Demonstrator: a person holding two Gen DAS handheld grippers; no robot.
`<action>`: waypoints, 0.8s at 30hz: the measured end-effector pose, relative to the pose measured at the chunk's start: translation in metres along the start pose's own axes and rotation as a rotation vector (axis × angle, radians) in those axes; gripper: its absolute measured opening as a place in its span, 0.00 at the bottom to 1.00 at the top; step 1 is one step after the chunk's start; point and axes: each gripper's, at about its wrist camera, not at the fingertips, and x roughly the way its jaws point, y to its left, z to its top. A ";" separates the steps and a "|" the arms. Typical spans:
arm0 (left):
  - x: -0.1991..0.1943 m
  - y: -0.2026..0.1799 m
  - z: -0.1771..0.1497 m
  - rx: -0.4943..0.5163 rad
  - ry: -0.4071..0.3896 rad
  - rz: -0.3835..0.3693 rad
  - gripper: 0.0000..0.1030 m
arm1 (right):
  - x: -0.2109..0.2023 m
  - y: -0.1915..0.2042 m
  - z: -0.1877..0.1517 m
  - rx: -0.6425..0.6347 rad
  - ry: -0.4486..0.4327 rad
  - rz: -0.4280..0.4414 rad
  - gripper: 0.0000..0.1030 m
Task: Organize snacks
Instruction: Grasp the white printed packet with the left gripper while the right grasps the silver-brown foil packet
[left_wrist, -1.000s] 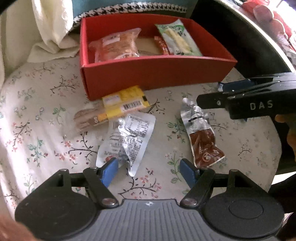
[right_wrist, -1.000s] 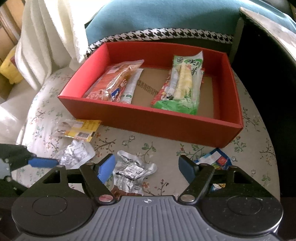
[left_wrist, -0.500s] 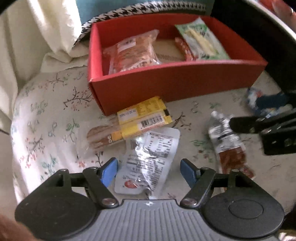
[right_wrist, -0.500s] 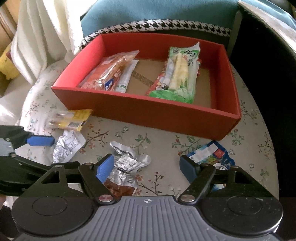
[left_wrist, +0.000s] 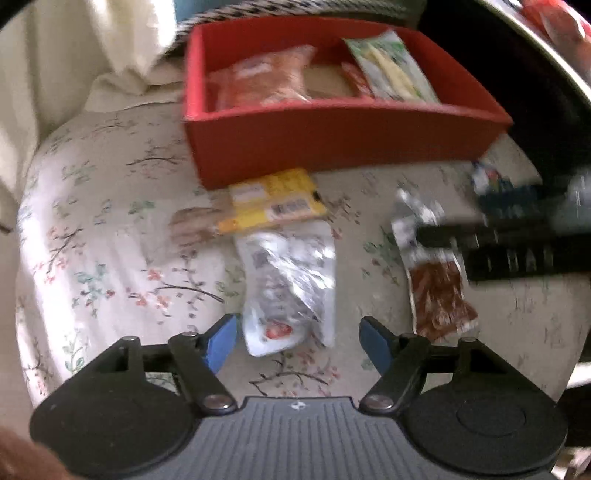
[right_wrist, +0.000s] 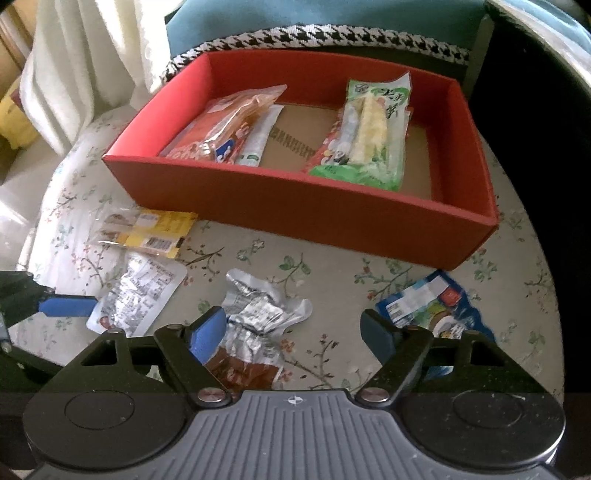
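Observation:
A red box (right_wrist: 295, 206) on a floral cloth holds an orange packet (right_wrist: 229, 129) and a green packet (right_wrist: 369, 140). In front of it lie a yellow packet (left_wrist: 273, 206), a white-silver packet (left_wrist: 288, 291), a silver-and-brown packet (right_wrist: 255, 332) and a blue packet (right_wrist: 428, 306). My left gripper (left_wrist: 297, 332) hovers over the white-silver packet, whose lower end lies between the closing jaws with neither pad pressing on it. My right gripper (right_wrist: 291, 326) is above the silver-and-brown packet, jaws opening. That packet sits by the left pad, ungripped.
The round table (right_wrist: 524, 295) drops off at right into dark space. A white cloth (right_wrist: 85, 55) and a blue cushion with houndstooth trim (right_wrist: 314, 33) stand behind the box. Each gripper reaches into the other's view, close beside it.
The left wrist view has swung so that the white-silver packet now lies between its jaws. The right gripper has come lower over the silver-and-brown packet, and its jaws stand a little wider.

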 end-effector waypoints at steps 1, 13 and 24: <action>-0.001 0.005 0.002 -0.033 -0.004 0.002 0.65 | 0.002 0.001 -0.001 0.005 0.008 0.010 0.82; 0.013 0.008 0.016 -0.096 -0.017 0.046 0.66 | 0.017 0.031 -0.009 -0.137 0.009 -0.049 0.54; 0.022 -0.026 0.019 0.005 -0.042 0.104 0.59 | -0.005 0.006 -0.011 -0.106 0.010 -0.071 0.52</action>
